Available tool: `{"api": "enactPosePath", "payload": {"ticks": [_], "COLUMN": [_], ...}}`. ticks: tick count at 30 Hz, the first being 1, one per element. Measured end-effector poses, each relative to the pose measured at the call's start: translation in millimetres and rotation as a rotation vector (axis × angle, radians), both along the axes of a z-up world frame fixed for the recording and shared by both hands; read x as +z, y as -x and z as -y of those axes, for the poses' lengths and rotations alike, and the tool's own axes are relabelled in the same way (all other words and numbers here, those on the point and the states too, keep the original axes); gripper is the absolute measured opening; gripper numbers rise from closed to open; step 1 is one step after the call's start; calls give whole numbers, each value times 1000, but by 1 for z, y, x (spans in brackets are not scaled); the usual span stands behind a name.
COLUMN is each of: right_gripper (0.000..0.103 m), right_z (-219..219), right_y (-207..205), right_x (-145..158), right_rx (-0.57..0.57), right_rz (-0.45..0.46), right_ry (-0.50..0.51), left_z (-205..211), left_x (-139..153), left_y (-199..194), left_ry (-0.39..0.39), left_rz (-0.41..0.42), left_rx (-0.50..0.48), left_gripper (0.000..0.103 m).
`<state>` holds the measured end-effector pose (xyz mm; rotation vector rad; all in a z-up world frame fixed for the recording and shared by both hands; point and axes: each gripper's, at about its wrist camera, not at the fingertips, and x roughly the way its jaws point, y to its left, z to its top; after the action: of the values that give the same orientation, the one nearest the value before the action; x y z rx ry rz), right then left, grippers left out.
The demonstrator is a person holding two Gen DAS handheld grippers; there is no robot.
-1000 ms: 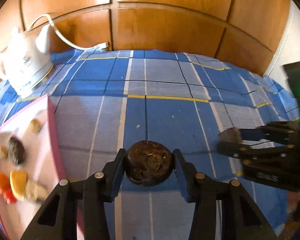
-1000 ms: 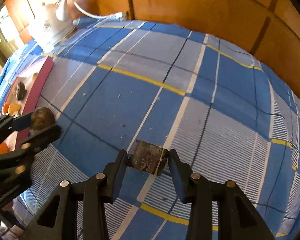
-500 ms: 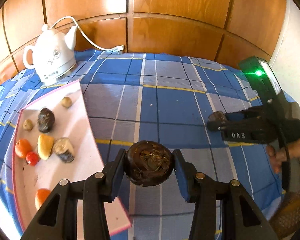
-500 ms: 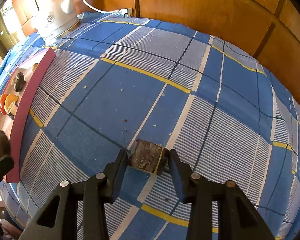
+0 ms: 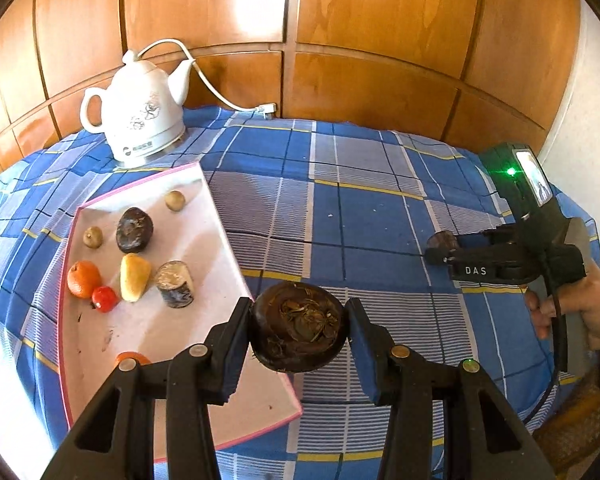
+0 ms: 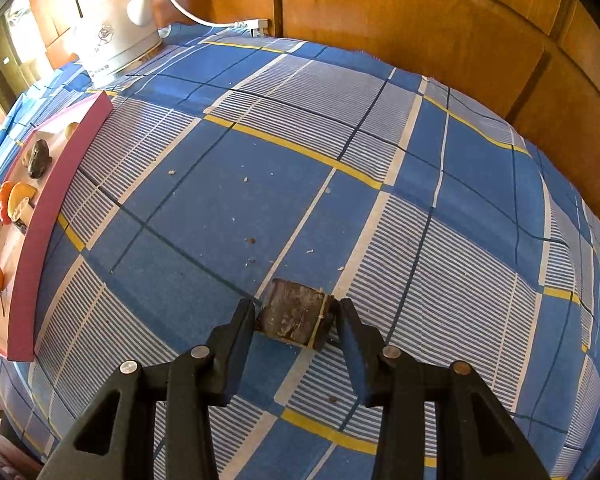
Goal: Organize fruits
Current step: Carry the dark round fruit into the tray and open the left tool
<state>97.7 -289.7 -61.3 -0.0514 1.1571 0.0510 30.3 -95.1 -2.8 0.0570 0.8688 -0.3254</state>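
Left tongs (image 5: 300, 330) clamp a dark, round, shrivelled fruit (image 5: 299, 328) by its 2 opposite sides, held just over the near corner of the pink-rimmed tray (image 5: 236, 248). Right tongs (image 6: 297, 320) sit narrow on a dark brown chunk (image 6: 296, 314) low over the blue checked cloth (image 6: 340, 140), well apart from the tray; whether the chunk is lifted clear I cannot tell. Both pieces look light and fairly firm. The fruit's wrinkled, flaky skin likely grips well but may crumble if squeezed, so a hold across its widest middle suits it. The chunk's flat cut faces give the pads the surest seat.
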Motion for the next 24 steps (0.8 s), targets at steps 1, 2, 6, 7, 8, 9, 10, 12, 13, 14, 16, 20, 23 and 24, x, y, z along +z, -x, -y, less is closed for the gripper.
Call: {"api": "enactPosePath", "payload": {"ticks": [1, 2, 6, 7, 8, 9, 10, 12, 13, 14, 16, 20, 23, 24], "right_gripper": [43, 43, 43, 43, 43, 43, 43, 43, 43, 43, 43, 43, 43, 43], "right_z": [0, 0, -1, -1, -1, -1, -1, -1, -2, -1, -1, -1, -1, -1], "right_y": [0, 0, 0, 0, 0, 0, 0, 0, 0, 0, 0, 0, 0, 0], "right_x": [0, 0, 0, 0, 0, 0, 0, 0, 0, 1, 1, 0, 1, 1], "right_rx": [0, 1, 4, 5, 5, 5, 5, 5, 6, 6, 6, 7, 7, 7], "right_rz": [0, 1, 2, 2, 2, 2, 2, 2, 2, 2, 2, 3, 3, 3], "right_ry": [1, 1, 6, 7, 7, 7, 8, 8, 9, 9, 9, 10, 10, 11], "left_z": [-1, -3, -7, -8, -9, -10, -11, -12, -13, -14, -17, -22, -27, -28], "left_x": [0, 0, 0, 0, 0, 0, 0, 0, 0, 0, 1, 1, 0, 0], "left_y": [0, 0, 0, 1, 1, 0, 0, 0, -1, -1, -1, -3, -5, -5], "left_ry": [1, 3, 6, 6, 7, 7, 9, 11, 11, 12, 14, 14, 15, 14], "left_rz": [-1, -4, -6, -5, -6, -7, -9, -10, -9, -9, -9, -6, -9, -9], "left_rx": [4, 8, 20, 22, 24, 26, 31, 35, 37, 40, 46, 58, 70, 75], "left_gripper": [47, 47, 47, 47, 47, 47, 47, 47, 47, 47, 47, 47, 47, 47]}}
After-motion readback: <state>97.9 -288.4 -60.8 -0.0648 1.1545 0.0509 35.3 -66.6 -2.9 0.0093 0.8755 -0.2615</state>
